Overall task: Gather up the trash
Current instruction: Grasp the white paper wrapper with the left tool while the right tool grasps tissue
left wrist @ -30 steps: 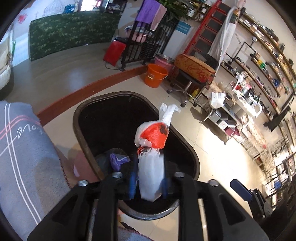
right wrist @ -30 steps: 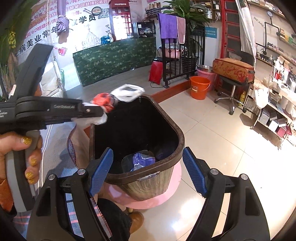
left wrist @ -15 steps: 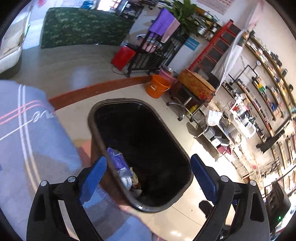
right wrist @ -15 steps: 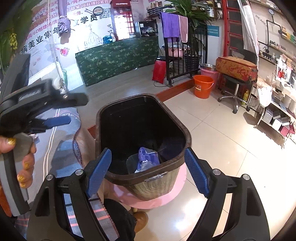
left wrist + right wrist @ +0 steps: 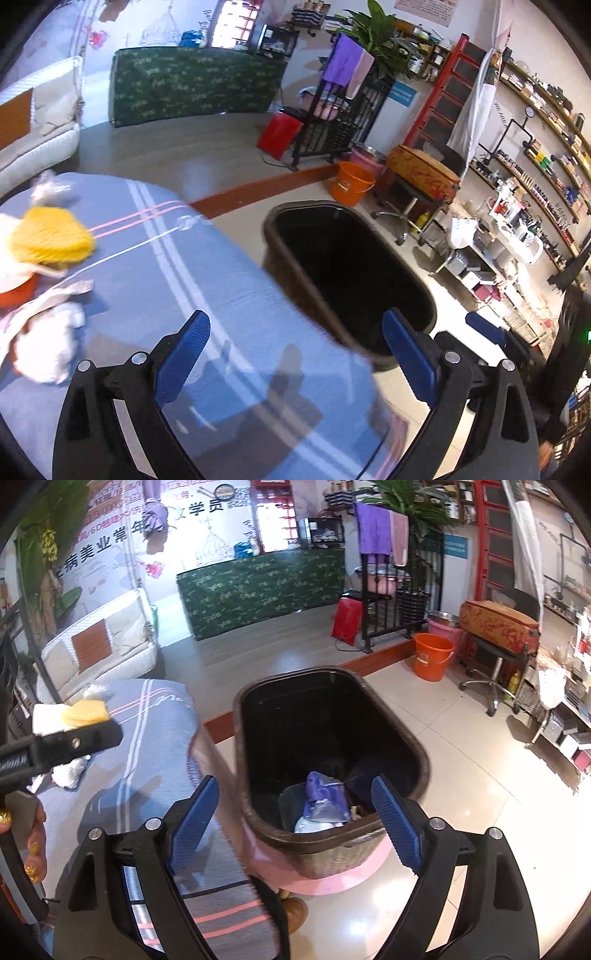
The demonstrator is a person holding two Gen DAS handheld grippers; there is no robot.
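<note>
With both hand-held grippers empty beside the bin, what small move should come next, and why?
Probably swing the left hand-held gripper toward the crumpled white tissue on the blue-grey cloth. Its jaws, which have just been opening, stand wide with nothing between them, the dark bin already holds wrappers, and loose trash, including a yellow sponge-like piece, remains on the cloth nearer this gripper.

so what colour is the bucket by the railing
Orange; the bucket shows best in the right wrist view.
</note>
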